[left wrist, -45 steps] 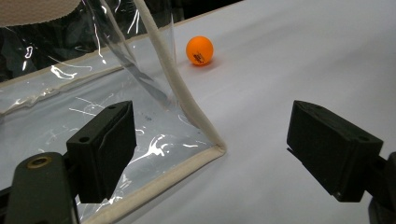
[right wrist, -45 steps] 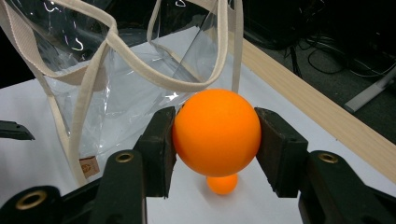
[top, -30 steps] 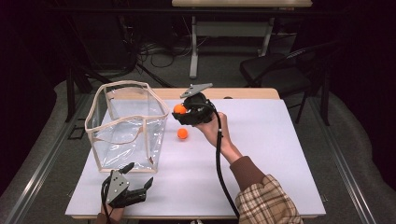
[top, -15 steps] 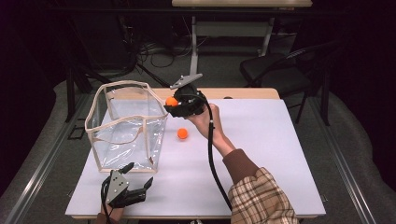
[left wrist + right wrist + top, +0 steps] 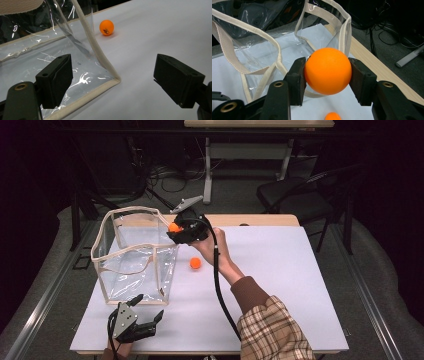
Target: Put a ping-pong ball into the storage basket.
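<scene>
The left gripper (image 5: 113,82) is seen low over the white table (image 5: 160,32), its two black jaws set wide apart with nothing held between them. The bottom corner of a clear bag (image 5: 75,70), edged in cream trim, is framed between them. An orange ball (image 5: 106,27) is seen farther off on the table, just beside the bag's upright edge.

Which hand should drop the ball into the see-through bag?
The right gripper: it already clamps an orange ball beside the clear bag's rim. The left gripper rests open near the table's front.

Second orange ball (image 5: 332,116) cut off by bottom edge.
</scene>
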Motion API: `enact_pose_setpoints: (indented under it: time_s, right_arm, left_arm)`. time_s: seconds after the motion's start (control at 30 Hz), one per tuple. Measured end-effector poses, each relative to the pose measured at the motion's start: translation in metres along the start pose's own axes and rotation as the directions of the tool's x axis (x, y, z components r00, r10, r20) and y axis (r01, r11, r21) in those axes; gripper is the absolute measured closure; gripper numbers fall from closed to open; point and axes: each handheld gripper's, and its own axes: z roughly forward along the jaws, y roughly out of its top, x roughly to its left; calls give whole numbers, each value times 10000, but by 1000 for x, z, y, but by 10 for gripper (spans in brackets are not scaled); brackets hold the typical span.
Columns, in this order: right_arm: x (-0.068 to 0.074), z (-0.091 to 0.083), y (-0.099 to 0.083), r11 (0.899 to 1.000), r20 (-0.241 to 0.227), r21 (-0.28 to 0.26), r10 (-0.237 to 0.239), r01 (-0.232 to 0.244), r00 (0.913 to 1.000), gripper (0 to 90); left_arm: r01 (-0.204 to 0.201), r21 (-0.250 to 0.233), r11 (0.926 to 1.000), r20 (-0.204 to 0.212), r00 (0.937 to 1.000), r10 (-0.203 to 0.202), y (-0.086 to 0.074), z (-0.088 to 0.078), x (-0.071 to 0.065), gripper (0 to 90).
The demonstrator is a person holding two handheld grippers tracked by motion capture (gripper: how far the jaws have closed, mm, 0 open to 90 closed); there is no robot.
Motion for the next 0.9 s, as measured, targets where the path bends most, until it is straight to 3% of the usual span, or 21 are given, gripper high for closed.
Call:
enact_pose_setpoints:
  time_s: [0.9]
  right_arm:
    - [5,23,7,9992,47,386,-49,47,10000,511]
  left_arm:
    - [3,53,10000,92,10000,-3,0,1,-1,159]
